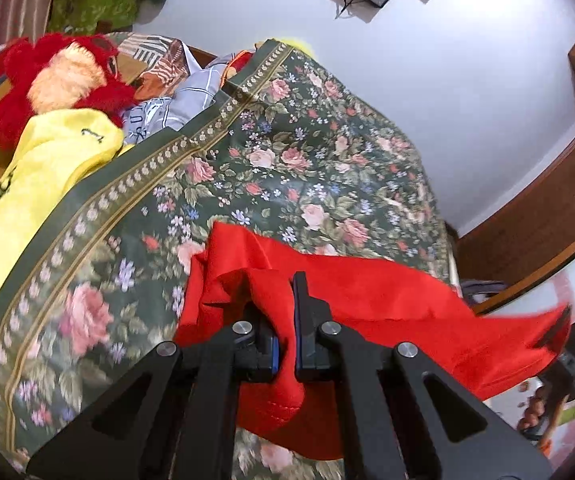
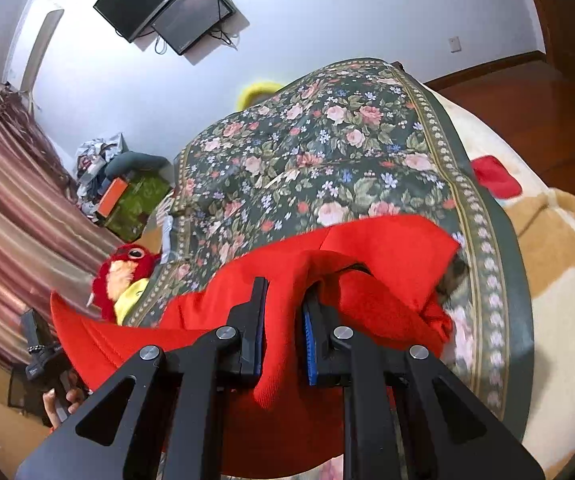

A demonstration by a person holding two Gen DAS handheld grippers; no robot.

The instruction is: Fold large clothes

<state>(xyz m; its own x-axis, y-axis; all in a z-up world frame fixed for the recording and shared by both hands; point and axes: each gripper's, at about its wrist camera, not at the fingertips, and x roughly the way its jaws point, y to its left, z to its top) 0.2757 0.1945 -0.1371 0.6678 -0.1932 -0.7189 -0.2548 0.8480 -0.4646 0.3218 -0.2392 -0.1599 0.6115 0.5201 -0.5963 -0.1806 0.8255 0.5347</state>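
Red cloth (image 1: 367, 300) hangs between both tongs over a flowered bedspread (image 1: 287, 152). The left gripper (image 1: 283, 308) is clamped on one bunched edge, the right gripper (image 2: 283, 312) on another. A yellow garment (image 1: 47, 168) lies at nine o'clock in the left view, a red plush toy (image 1: 55, 80) at ten.

Between the jaws bunches matt red cloth (image 1: 367, 300), soft and finely ribbed. Beyond them spreads a smooth floral cover (image 1: 287, 168) with slight sheen. The fingers (image 2: 253, 320) look matt black plastic, blue ridged pads (image 2: 309, 344), shiny metal bolts (image 2: 343, 332).
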